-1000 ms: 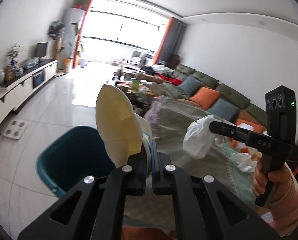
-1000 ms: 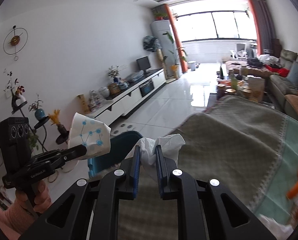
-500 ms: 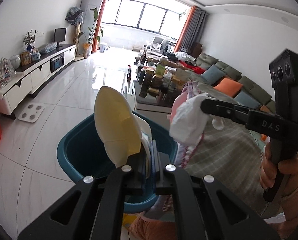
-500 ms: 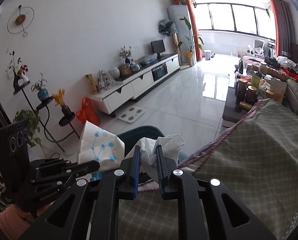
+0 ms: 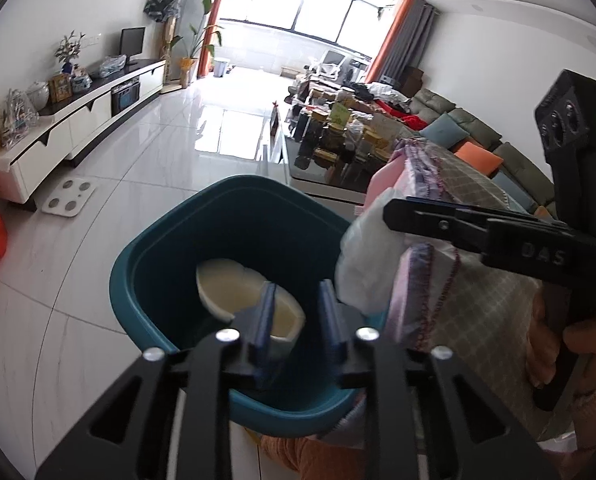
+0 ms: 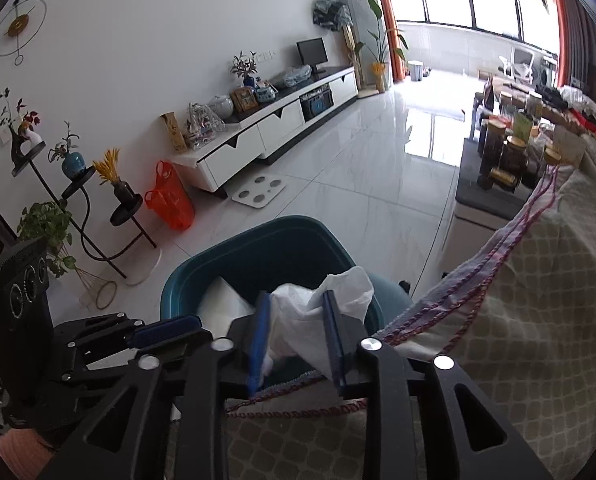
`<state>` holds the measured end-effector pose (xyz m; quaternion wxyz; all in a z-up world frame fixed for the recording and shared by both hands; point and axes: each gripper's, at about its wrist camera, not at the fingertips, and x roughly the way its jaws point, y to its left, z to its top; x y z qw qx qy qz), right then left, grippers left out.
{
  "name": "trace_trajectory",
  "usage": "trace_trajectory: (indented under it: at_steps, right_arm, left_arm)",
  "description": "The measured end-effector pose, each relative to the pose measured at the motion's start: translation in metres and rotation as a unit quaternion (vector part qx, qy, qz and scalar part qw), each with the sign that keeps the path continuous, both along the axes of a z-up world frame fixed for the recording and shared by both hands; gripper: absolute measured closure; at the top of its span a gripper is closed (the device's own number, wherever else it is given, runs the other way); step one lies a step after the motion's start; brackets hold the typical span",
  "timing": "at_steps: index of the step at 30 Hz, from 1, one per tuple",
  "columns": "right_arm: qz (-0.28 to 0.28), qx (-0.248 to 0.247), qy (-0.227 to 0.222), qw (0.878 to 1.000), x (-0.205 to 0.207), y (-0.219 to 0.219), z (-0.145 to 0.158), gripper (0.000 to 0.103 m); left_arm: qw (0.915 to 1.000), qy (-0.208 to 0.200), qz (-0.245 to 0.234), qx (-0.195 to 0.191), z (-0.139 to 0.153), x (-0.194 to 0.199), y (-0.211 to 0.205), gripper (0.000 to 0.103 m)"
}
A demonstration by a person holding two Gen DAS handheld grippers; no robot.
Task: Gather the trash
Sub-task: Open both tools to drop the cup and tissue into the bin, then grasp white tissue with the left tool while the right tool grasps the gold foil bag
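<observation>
**Both grippers over the teal bin, jaws parting**

Closest in: left gripper (image 5: 297, 312), black w/ blue pads, hangs above the deep teal plastic bin (image 5: 146, 264). Its jaws have just been opening and now stand spread w/ nothing between them. The cream-coloured crumpled paper cup (image 5: 234, 292) lies inside the bin, below and beyond the pads, clear of them.

Right gripper (image 6: 296, 328), same build, sits just beside it over the bin's near rim. Its jaws have also just been opening; the white crumpled plastic bag (image 6: 310, 312) is between the blue pads, bulging out past them. Looks loosely caught, but can't tell if the pads press on it. A hand (image 5: 570, 344) in a pink sleeve grips that tool's handle.

To the right, the grey-green checked tablecloth w/ purple trim (image 6: 538, 300) drapes down next to the bin.

Further out on the glossy white tile floor (image 6: 358, 168): a white bathroom scale (image 6: 259, 193), an orange plastic bag (image 6: 170, 200) near a long white TV cabinet (image 6: 274, 128). Far end: big bright windows (image 6: 474, 0) w/ orange curtains.
</observation>
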<state>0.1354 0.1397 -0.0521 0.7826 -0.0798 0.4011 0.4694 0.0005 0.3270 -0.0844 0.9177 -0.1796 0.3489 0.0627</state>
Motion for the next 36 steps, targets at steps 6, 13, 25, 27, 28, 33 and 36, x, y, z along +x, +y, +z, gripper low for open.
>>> trace_trajectory:
  at_steps: [6,13,25,27,28,33,36]
  right_arm:
    - [-0.002,0.008,0.006,1.000,0.000,-0.006,0.000,0.057]
    - [-0.014,0.040,0.011,0.999,0.000,-0.034,0.012,0.057]
    - [-0.066,0.097,-0.032,0.993,-0.026,-0.140,0.050,0.052]
    - [-0.085,0.100,-0.040,0.991,-0.030,-0.159,0.055,0.052]
    - [-0.097,0.101,-0.046,0.989,-0.032,-0.172,0.058,0.051]
    - [-0.150,0.099,-0.068,0.981,-0.041,-0.227,0.061,0.050]
    - [-0.192,0.098,-0.075,0.974,-0.043,-0.267,0.060,0.050]
  left_arm:
    - [0.9997,-0.011,0.015,-0.012,0.002,-0.004,0.002,0.076]
    - [0.9988,-0.048,0.008,-0.001,0.025,-0.015,-0.018,0.065]
    - [0.9860,-0.121,-0.114,0.009,0.062,-0.013,-0.113,0.041]
    - [0.9816,-0.123,-0.146,0.003,0.062,-0.006,-0.137,0.040]
    - [0.9795,-0.123,-0.160,0.001,0.062,-0.003,-0.146,0.040]
    - [0.9663,-0.115,-0.231,-0.005,0.054,0.012,-0.198,0.039]
    - [0.9554,-0.106,-0.276,-0.006,0.049,0.023,-0.232,0.037]
